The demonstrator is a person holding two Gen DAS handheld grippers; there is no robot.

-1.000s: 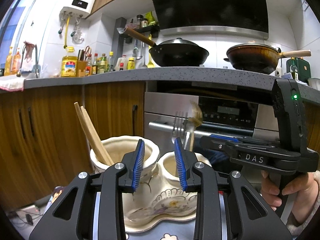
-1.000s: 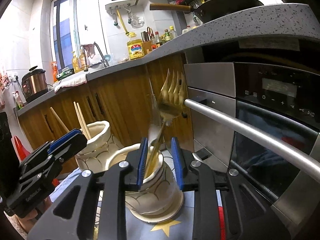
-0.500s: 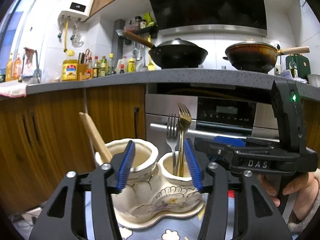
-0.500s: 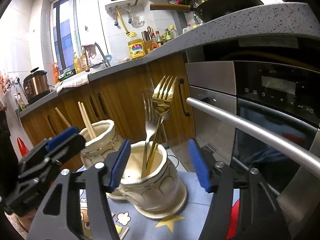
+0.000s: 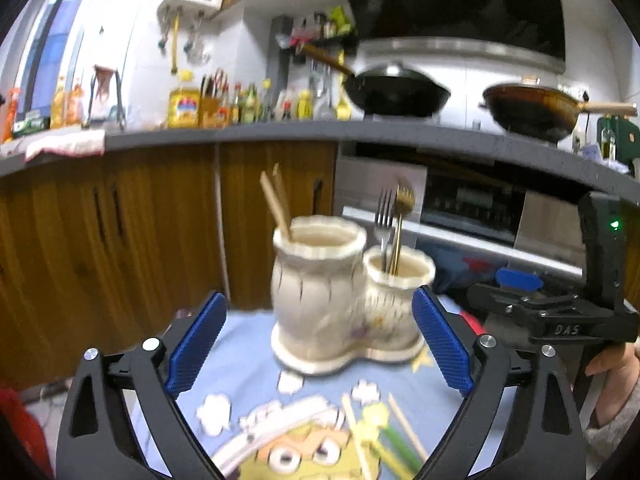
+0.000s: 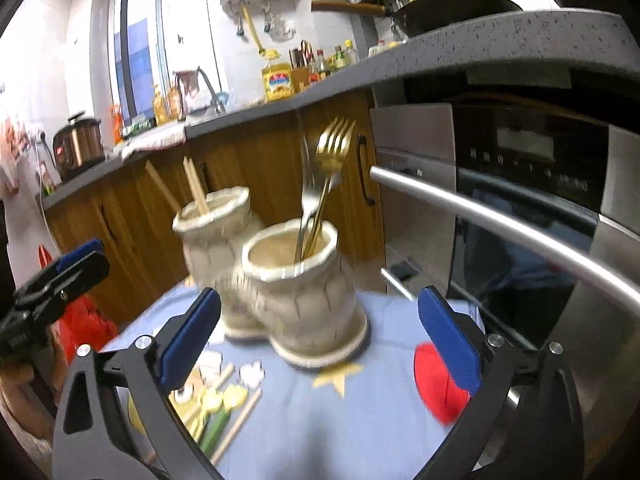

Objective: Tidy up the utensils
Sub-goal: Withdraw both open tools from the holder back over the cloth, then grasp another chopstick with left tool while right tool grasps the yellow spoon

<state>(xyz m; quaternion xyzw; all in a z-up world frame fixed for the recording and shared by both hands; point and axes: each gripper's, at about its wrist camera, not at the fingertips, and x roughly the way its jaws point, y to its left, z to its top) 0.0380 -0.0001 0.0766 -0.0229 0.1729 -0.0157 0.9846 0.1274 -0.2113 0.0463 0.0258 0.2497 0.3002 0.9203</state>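
A cream ceramic double-pot utensil holder stands on a blue cartoon cloth; it also shows in the right wrist view. A gold fork and a silver fork stand in the smaller pot. Wooden chopsticks stand in the taller pot. More chopsticks lie on the cloth in front. My left gripper is open and empty, short of the holder. My right gripper is open and empty, short of the holder; it shows from the side in the left wrist view.
An oven with a steel handle bar stands close behind on the right. Wooden cabinets run behind, under a grey counter with bottles and two pans. A red patch is on the cloth's right.
The right gripper let go of the gold fork, which now stands in the small pot. Both grippers opened wide and drew back from the holder.
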